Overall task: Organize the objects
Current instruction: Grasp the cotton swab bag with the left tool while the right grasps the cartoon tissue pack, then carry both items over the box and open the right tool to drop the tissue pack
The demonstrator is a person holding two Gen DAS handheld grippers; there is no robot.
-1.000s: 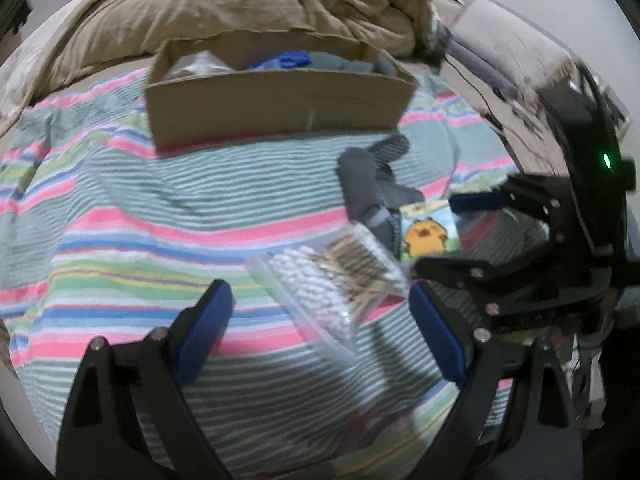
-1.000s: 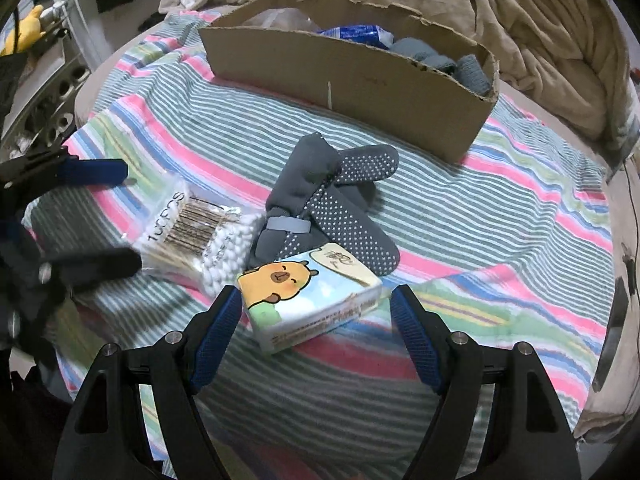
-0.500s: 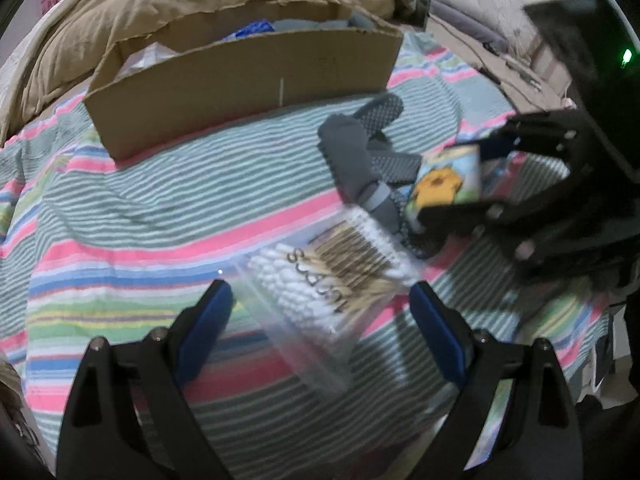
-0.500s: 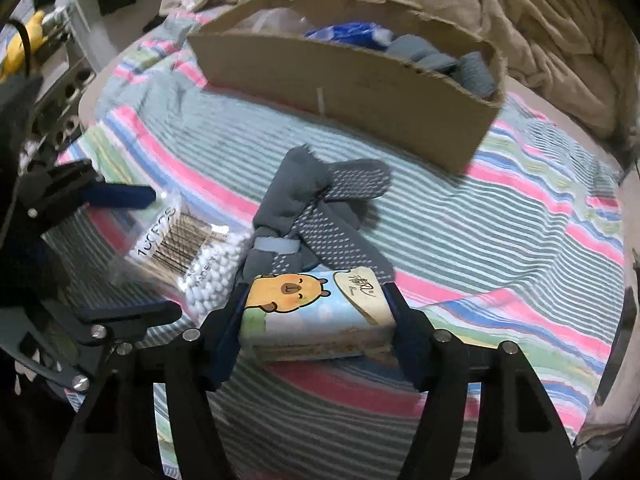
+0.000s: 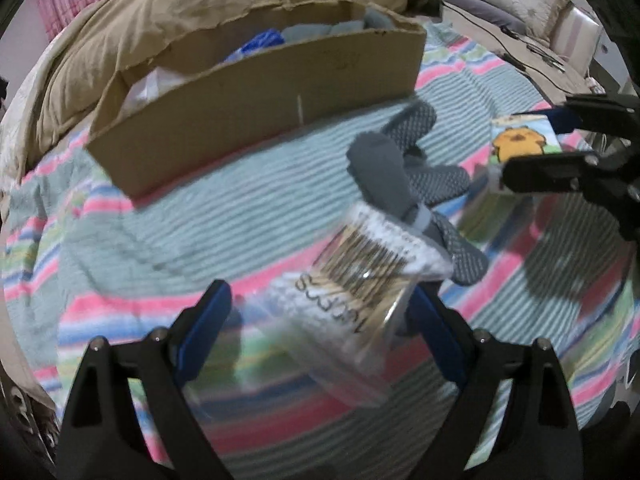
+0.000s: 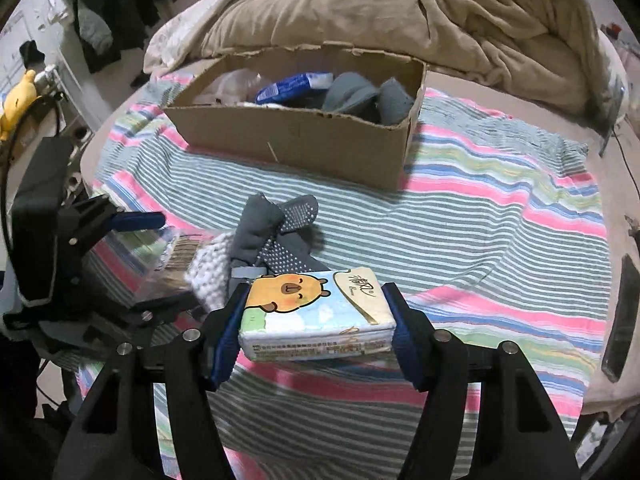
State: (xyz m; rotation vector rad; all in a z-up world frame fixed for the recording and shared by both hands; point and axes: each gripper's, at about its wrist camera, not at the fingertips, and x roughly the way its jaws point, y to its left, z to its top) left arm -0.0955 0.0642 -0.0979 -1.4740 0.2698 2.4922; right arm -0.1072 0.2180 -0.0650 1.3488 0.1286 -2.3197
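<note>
My right gripper (image 6: 316, 332) is shut on a tissue pack (image 6: 316, 312) with a cartoon capybara, held above the striped bedspread (image 6: 500, 216); the pack also shows in the left wrist view (image 5: 522, 142). My left gripper (image 5: 320, 332) is open around a clear bag of cotton swabs (image 5: 356, 284), blurred, its right edge against the right finger. The bag also shows in the right wrist view (image 6: 192, 264). Grey dotted socks (image 5: 404, 184) lie just beyond it. An open cardboard box (image 6: 304, 136) with socks and a blue packet stands further back.
A tan duvet (image 6: 440, 12) is heaped behind the box. A dark flat object (image 6: 622, 312) lies at the bed's right edge. Clothes and a yellow plush toy (image 6: 20, 96) are off the bed to the left.
My right gripper closed on the tissue pack and lifted it off the bedspread. My left gripper moved forward until the swab bag lies between its fingers.
</note>
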